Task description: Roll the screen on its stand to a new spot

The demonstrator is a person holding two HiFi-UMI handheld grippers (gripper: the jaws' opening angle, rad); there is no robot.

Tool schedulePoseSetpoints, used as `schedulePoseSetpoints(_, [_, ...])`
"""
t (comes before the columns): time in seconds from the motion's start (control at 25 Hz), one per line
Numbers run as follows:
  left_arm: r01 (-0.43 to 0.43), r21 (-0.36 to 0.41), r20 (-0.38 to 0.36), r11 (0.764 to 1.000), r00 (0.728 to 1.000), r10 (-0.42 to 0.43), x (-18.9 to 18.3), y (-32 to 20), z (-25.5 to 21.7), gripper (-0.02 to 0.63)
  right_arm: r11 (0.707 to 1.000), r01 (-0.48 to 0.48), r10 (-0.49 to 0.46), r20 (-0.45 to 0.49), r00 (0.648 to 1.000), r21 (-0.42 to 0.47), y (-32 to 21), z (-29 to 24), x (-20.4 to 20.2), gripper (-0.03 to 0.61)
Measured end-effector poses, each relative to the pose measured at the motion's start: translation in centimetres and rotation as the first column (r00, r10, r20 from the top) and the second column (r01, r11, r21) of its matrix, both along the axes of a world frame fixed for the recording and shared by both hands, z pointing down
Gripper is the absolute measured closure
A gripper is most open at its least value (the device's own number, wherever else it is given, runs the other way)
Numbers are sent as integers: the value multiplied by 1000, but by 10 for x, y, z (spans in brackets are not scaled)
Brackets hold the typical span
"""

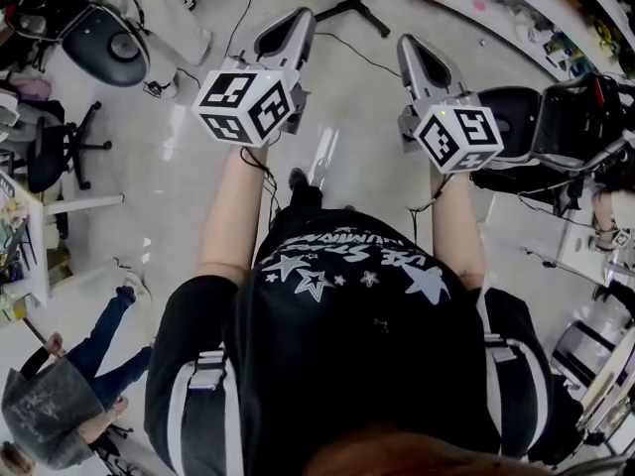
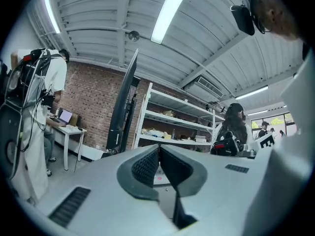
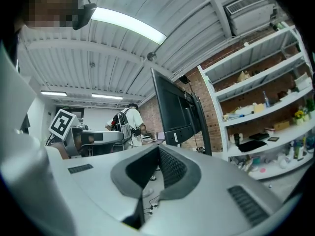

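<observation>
Left gripper (image 2: 158, 147): pressed together, ribbed pads (image 2: 146, 165) shut tip to tip, nothing pinched. Right gripper (image 3: 158, 148): likewise closed on itself, touching at the tips, empty. Both held out ahead of the chest, side by side and apart from each other, roughly level. On the near end of the left one, a marker cube (image 1: 248, 104).

No contact with the screen (image 3: 172, 109) from either. In the right gripper view: upright beyond the tips and slightly to their right, a dark panel seen at an angle, rising well above the jaw line, open air in between. In the left gripper view: the same panel nearly edge-on, up and to the left of the tips, again well apart. In the head view: only black splayed legs (image 1: 353, 6) on the floor (image 1: 198, 167), farther out than the tips and roughly between them; cannot tell whether part of the screen's stand.

Farther out, just beside the screen: white shelving (image 2: 172, 117) loaded with small items, backed by a brick wall (image 2: 93, 107). Left of the screen in the left gripper view: a person in a white top (image 2: 54, 82) at a small white table (image 2: 69, 130) bearing an open laptop (image 2: 65, 116). Off to the right there: another person with long dark hair (image 2: 235, 124). Down in the head view, left side: a black office chair (image 1: 60, 147).
</observation>
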State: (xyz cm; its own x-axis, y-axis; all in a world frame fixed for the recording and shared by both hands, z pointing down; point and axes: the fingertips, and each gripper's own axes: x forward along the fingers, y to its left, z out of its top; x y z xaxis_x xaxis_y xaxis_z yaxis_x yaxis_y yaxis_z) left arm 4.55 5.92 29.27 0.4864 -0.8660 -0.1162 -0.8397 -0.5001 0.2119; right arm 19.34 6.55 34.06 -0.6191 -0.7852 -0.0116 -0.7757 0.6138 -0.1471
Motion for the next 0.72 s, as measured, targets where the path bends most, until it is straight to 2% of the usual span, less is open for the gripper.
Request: schedulePoseSetpoints(0.72, [39,-10,-8,999,999,-39,32,62,16,596,998,69,-70,-32,997,-12,52,16,25,572])
